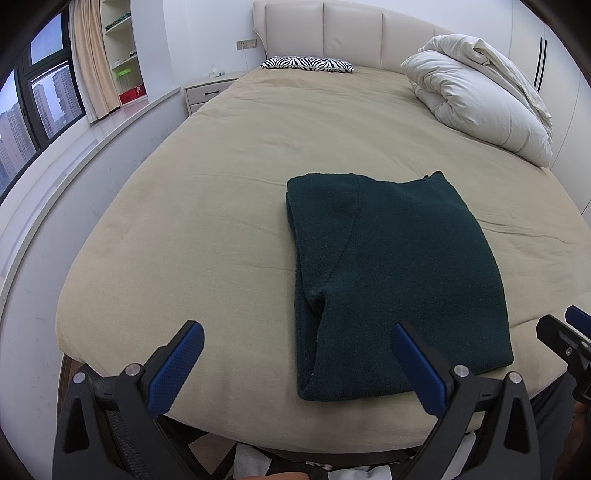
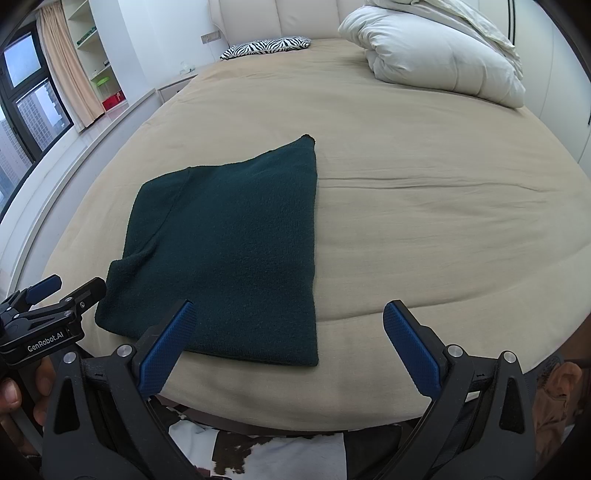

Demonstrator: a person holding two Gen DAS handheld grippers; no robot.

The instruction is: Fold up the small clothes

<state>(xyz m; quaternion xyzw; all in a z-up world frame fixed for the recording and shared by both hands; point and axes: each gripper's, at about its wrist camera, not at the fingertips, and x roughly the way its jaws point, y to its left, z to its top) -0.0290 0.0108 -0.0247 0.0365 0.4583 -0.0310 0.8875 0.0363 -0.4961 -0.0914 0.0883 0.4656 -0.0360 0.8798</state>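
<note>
Wide beige-sheeted bed (image 1: pixel 221 192) carries the dark green knit garment (image 1: pixel 388 266), folded into a rough rectangle near the foot edge. Risk: loose knit layers could slide or unfold if one claw drags a single layer, w/ the near hem close to the drop-off. Left gripper (image 1: pixel 295 369) & right gripper (image 2: pixel 288 347) both hover spread wide, holding nothing, just short of the hem.

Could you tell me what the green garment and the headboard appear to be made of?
Garment: likely knitted wool or acrylic, matte, with a fuzzy ribbed texture. Headboard: seemingly cream leather or faux leather, smooth with a slight sheen, in padded vertical panels.
</note>
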